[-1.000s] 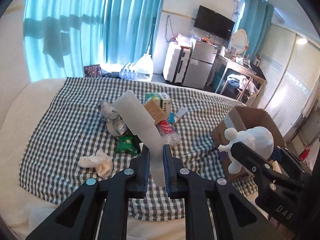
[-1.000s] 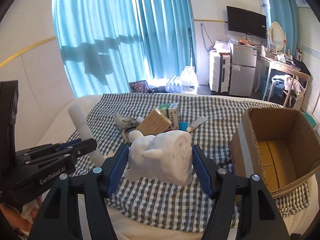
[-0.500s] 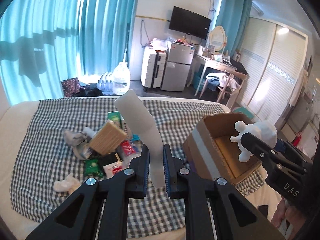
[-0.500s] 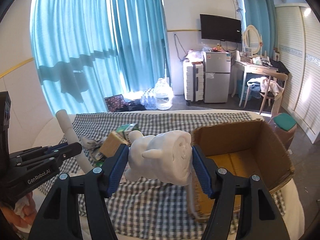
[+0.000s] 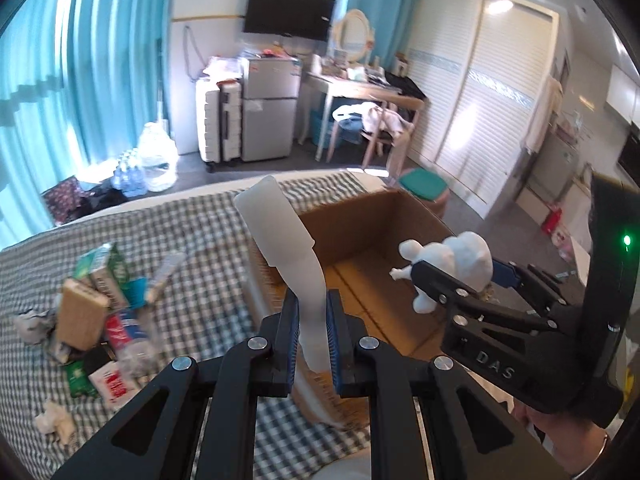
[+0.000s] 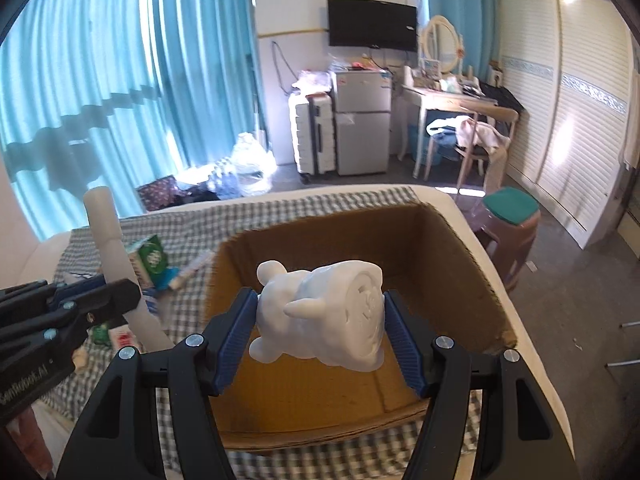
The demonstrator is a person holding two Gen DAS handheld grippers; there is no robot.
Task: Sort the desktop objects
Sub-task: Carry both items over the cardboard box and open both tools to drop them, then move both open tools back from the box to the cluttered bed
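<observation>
My left gripper point(image 5: 311, 322) is shut on a white tube point(image 5: 282, 240) that stands up and leans left, held over the near left wall of an open cardboard box point(image 5: 404, 216). My right gripper point(image 6: 320, 322) is shut on a white animal figurine point(image 6: 324, 312) and holds it above the inside of the box point(image 6: 472, 264). The figurine also shows in the left wrist view point(image 5: 456, 260), over the box's right side. The tube shows at the left of the right wrist view point(image 6: 116, 264).
A heap of small items lies on the checked cloth point(image 5: 192, 232) left of the box: a green-and-white carton point(image 5: 106, 266), a tan block point(image 5: 78, 312), a crushed bottle point(image 5: 128, 330), packets, crumpled tissue point(image 5: 54, 422). A stool point(image 6: 510, 220) stands beyond the bed's right edge.
Both grippers have swung right, from above the heap of items to over the cardboard box, each still holding its object. The box now lies directly under them.
</observation>
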